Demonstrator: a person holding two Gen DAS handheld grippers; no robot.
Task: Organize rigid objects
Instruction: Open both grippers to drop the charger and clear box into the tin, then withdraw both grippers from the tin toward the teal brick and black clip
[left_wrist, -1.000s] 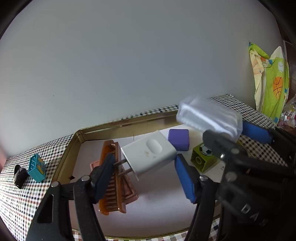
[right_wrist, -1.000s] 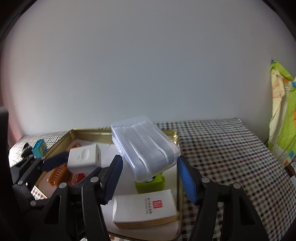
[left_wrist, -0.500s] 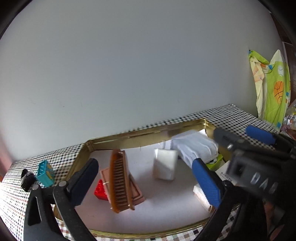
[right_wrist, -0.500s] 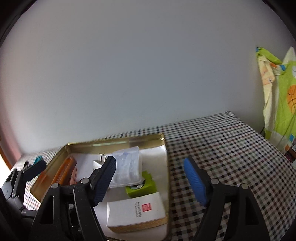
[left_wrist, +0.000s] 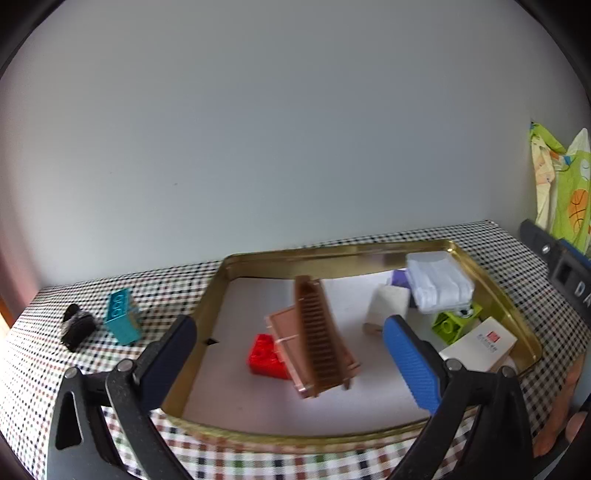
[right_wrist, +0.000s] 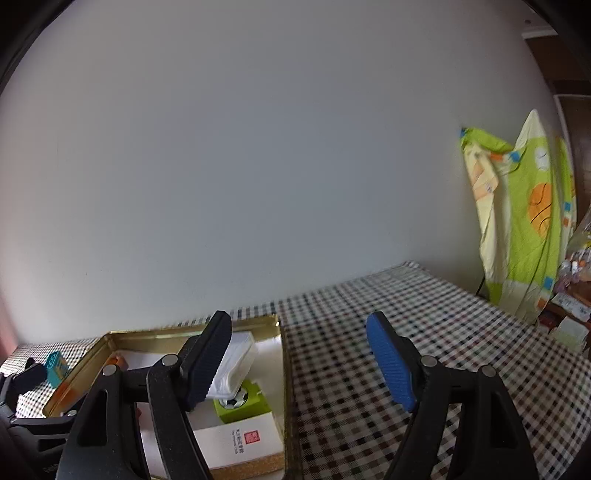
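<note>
Both standing open and empty, left hand-held gripper (left_wrist: 284, 354) and right hand-held gripper (right_wrist: 299, 363); judging the teal block (left_wrist: 122, 320) light, stiff, needing a grip across its flat sides.

Quick count, going off the gold tray (left_wrist: 491, 280): inside it, two toy bricks, one red (left_wrist: 264, 354) and one green (left_wrist: 452, 325), one comb (left_wrist: 319, 332), one charger (left_wrist: 388, 306), one clear case (left_wrist: 439, 286), one white box (left_wrist: 480, 341), one purple block (left_wrist: 399, 277). Left of the tray: one teal brick (left_wrist: 122, 315) and one black clip (left_wrist: 75, 325).
</note>
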